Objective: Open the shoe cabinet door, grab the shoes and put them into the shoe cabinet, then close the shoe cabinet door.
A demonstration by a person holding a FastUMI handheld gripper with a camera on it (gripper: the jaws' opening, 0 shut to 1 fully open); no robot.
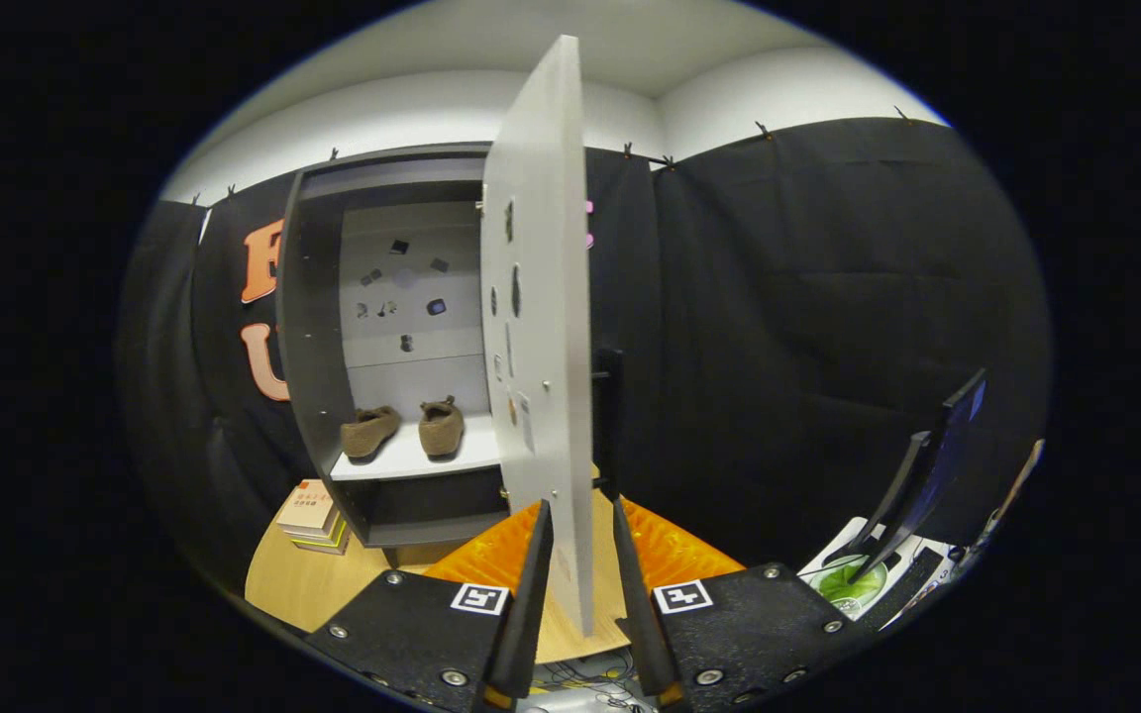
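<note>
The dark shoe cabinet (pixel 308 297) stands open beyond the fingers. Two brown shoes, the left shoe (pixel 369 431) and the right shoe (pixel 441 426), sit side by side on its white shelf (pixel 402 463). The pale cabinet door (pixel 536 297) swings out towards me, seen almost edge-on. Its lower free corner reaches down between my fingers. My gripper (pixel 580 507) straddles that corner. The left finger lies close against the door's face. A strip of table shows between the door's edge and the right finger, so the fingers are apart and hold nothing.
The cabinet stands on a round wooden table (pixel 293 589) with an orange ribbed mat (pixel 674 555) just ahead of the fingers. A stack of books (pixel 311 515) lies left of the cabinet's foot. To the right are a dark monitor (pixel 927 465) and a green bowl (pixel 850 584).
</note>
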